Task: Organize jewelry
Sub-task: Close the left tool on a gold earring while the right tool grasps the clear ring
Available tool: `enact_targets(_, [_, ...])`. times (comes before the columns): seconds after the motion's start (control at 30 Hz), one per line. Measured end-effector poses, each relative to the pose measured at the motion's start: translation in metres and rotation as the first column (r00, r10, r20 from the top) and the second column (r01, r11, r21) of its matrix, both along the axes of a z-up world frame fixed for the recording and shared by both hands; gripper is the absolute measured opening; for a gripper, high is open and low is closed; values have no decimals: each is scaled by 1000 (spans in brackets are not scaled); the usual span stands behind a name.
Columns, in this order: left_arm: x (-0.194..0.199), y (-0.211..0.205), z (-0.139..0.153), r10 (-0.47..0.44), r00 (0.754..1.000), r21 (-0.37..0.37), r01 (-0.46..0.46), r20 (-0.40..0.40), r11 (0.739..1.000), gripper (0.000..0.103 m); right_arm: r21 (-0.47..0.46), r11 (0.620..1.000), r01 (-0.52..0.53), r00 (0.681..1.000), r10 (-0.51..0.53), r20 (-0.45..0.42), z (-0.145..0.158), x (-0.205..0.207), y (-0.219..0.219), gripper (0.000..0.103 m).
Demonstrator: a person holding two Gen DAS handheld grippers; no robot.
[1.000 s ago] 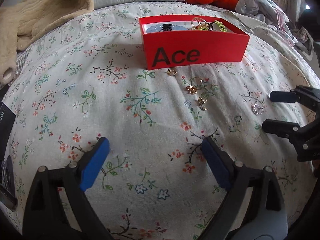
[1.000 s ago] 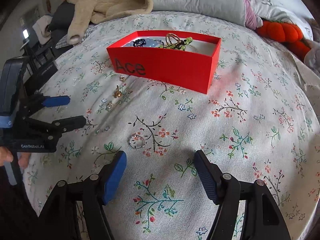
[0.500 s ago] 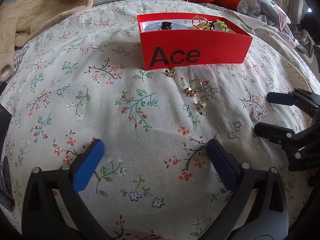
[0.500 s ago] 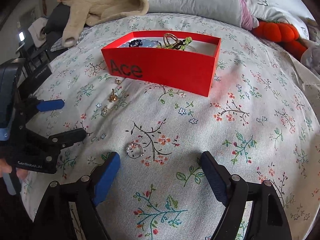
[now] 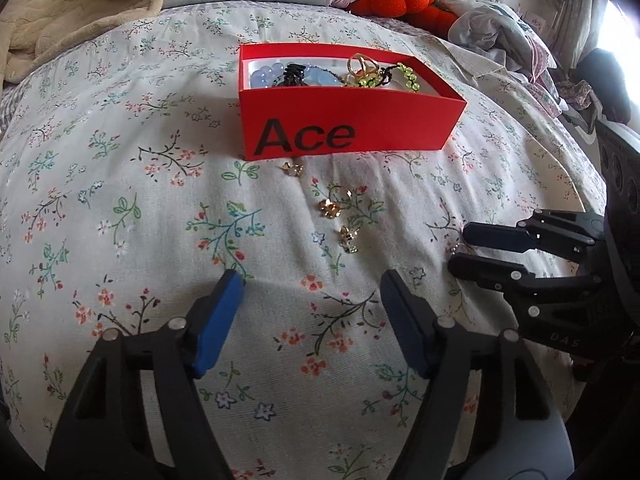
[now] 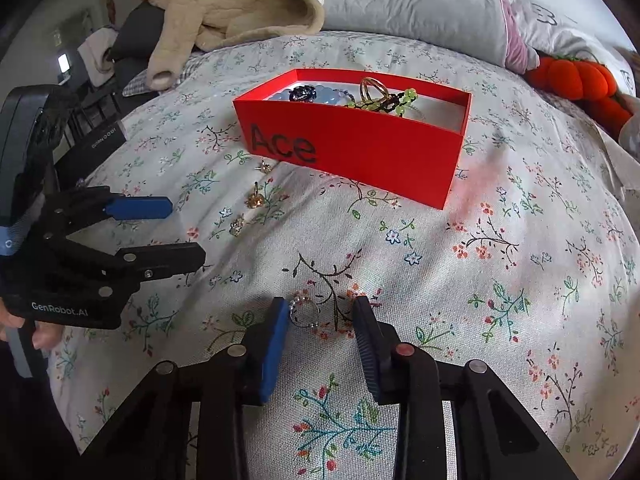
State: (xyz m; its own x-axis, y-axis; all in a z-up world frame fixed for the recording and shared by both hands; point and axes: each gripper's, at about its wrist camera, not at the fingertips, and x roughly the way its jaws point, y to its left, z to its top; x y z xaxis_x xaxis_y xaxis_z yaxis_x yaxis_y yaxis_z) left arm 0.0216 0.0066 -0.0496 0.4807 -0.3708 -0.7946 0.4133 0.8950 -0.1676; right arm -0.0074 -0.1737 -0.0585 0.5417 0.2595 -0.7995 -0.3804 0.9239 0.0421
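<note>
- Right gripper: pitched steeply down at the bed, fingertips at the floral cover. Its jaws have just been closing and now stand narrowly apart, with a silver ring between them. The ring lies flat on the cover, touching or nearly touching the blue pad on the left; a clear gap separates it from the ribbed dark pad on the right. Not yet gripped.
- Left gripper: likewise tilted down; jaws have just been closing, now about half open, with only cloth between them. In the right view a hand grips its black handle at the left edge.
- Three gold studs lie in a row on the cover between the grippers and the box: the nearest stud, a flower stud, and a small stud just beside the box's front wall.
- Box: red card, rectangular, open-topped, white inside, "Ace" printed in black on its front; it stands mid-bed. Inside: pale blue beads, a black clip, a gold ring standing upright, and a green bead strand.
- Cover: thin white cotton, printed with sprigs and small flowers.
- Head of the bed: beige quilted garment, grey pillow, orange plush pumpkin.
</note>
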Motion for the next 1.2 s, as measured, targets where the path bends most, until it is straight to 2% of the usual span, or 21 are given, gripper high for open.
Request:
enact_targets(0.13, [1, -5, 0, -28, 1000, -16, 28, -14, 999, 47, -9, 1000, -20, 1000, 20, 4, 1, -1, 3, 15])
enact_targets(0.37, [4, -20, -2, -66, 997, -8, 65, -38, 998, 30, 18, 1000, -9, 1000, 9, -16, 4, 2, -2, 14])
enact_targets(0.7, [19, -32, -5, -38, 997, -2, 38, -67, 999, 20, 35, 999, 41, 999, -41, -22, 9, 7, -17, 14])
enact_targets(0.93, [20, -36, -6, -29, 998, 28, 31, -63, 999, 6, 44, 997, 59, 998, -58, -24, 12, 9, -23, 14])
enact_targets(1.2, [22, -30, 1, -24, 997, 20, 25, -69, 999, 6, 65, 995, 79, 997, -77, -29, 20, 16, -27, 14])
